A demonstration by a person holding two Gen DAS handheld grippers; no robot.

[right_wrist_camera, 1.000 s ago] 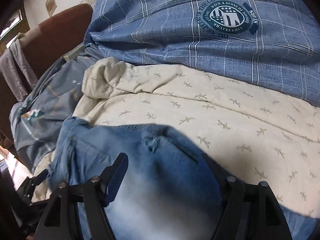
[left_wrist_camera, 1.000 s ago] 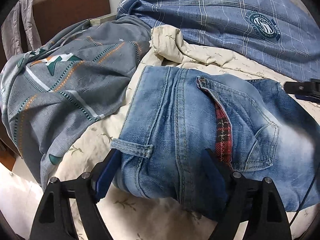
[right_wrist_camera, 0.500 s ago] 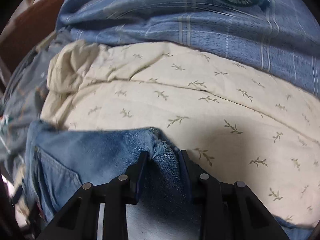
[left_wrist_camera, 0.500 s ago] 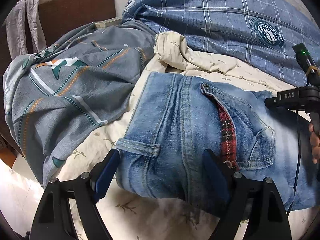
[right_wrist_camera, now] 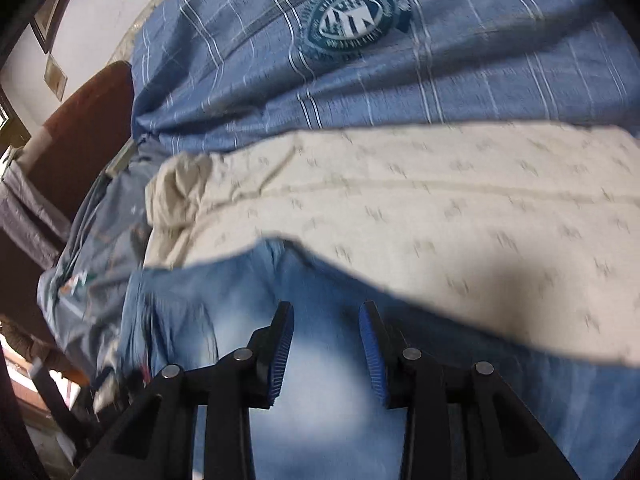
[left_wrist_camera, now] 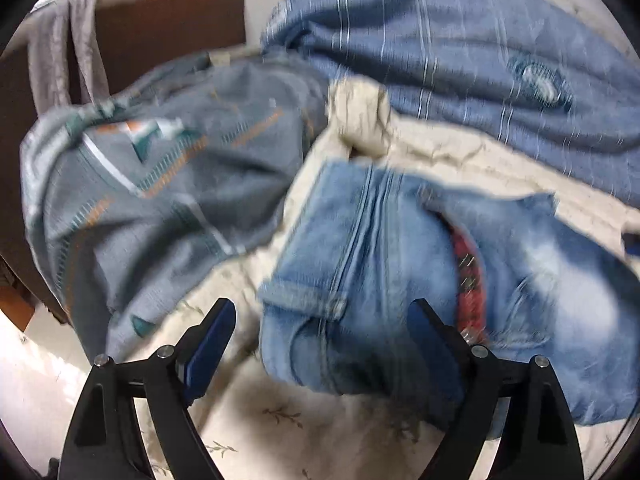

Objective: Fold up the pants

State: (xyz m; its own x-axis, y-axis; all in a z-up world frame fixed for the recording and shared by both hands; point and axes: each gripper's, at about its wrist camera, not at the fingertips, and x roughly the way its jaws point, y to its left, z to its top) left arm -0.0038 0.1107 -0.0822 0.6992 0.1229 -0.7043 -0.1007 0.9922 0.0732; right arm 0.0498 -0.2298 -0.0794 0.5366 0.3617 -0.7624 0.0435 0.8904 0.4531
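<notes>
Light blue jeans (left_wrist_camera: 400,272) lie folded on a cream leaf-print sheet (left_wrist_camera: 320,432), waistband toward me, with a red plaid pocket lining showing. My left gripper (left_wrist_camera: 320,320) is open wide over the waistband corner and holds nothing. In the right wrist view the jeans (right_wrist_camera: 328,400) fill the lower middle. My right gripper (right_wrist_camera: 326,320) hovers over them with its jaws partly apart; I see no cloth between the fingers. The image is motion-blurred.
A grey patterned blanket (left_wrist_camera: 152,184) lies bunched left of the jeans. A blue checked duvet (right_wrist_camera: 380,60) with a round crest lies behind. A brown headboard (left_wrist_camera: 168,28) stands at the far left. The cream sheet (right_wrist_camera: 440,208) lies between jeans and duvet.
My right gripper was shut on the jeans' edge half a second ago; its jaws are now apart and the cloth lies flat. The left gripper has shifted a little left, still open.
</notes>
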